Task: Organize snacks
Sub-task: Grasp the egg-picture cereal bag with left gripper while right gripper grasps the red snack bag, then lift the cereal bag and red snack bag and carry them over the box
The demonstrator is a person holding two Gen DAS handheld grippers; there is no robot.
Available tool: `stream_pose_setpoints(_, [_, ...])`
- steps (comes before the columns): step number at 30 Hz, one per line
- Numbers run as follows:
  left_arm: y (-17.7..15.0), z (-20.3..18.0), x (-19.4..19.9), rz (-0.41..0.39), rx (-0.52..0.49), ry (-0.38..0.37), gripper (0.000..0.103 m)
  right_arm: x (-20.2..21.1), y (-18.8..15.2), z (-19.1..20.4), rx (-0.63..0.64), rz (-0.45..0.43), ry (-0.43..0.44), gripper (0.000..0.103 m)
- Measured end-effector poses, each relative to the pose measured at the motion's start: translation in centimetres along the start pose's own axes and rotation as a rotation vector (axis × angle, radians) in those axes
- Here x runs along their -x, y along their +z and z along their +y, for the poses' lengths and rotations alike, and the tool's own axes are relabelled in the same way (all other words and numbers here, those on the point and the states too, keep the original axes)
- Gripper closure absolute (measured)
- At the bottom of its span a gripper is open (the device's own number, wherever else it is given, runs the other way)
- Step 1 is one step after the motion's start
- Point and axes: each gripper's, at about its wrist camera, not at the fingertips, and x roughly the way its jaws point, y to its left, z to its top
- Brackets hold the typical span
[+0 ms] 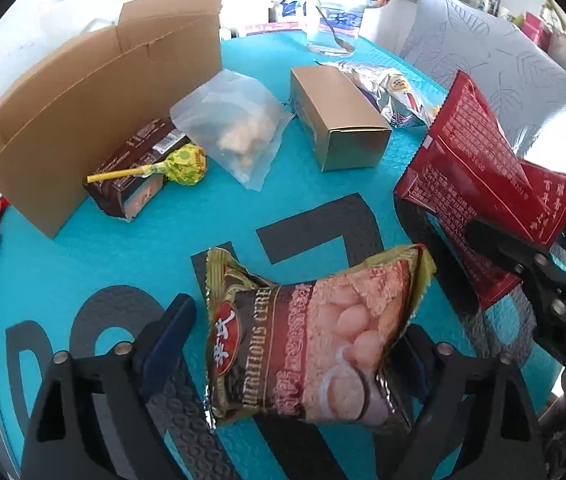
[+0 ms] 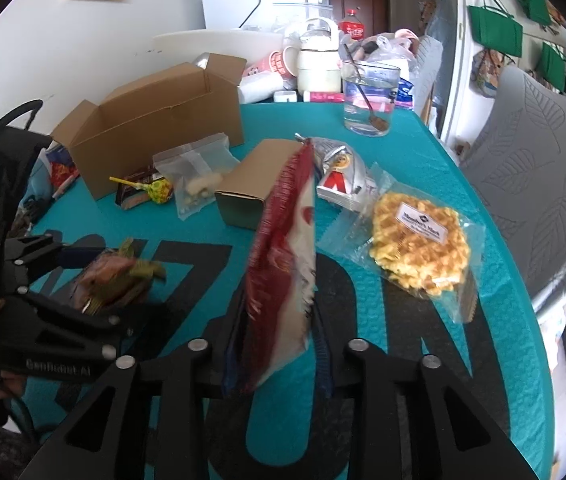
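**Two packets lifted, open box not yet filled**

Most snacks lie loose on the teal tabletop [image 1: 283,208]: the lollipop [image 1: 181,166], clear bag [image 1: 239,128] and waffle pack [image 2: 419,240]. The cardboard box [image 1: 83,104] stands open at far left. The left claw [image 1: 283,344], angled steeply down, stands wide around the cereal packet [image 1: 311,340]; grip uncertain. The right claw [image 2: 279,340], tilted down, pinches the red packet [image 2: 283,240].

Cereal packet [image 1: 303,344] between left tongs [image 1: 295,340], above teal mat [image 1: 303,200].
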Motion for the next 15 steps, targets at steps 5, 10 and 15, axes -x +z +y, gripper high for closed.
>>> stream_pose_setpoints(5, [-0.6, 0.8, 0.5, -0.029, 0.027, -0.025, 0.018, -1.1, 0.5, -0.4, -0.036, 0.011, 0.037, 0.071])
stream_pose_setpoints(10, [-1.0, 1.5, 1.4, -0.039, 0.036, 0.005, 0.046, -1.2, 0.5, -0.8, -0.071, -0.003, 0.042, 0.078])
stream_pose_setpoints(15, [-0.4, 1.5, 2.3, -0.061, 0.03, -0.003, 0.049, -0.6, 0.4, 0.0, -0.035, 0.0, 0.034, 0.079])
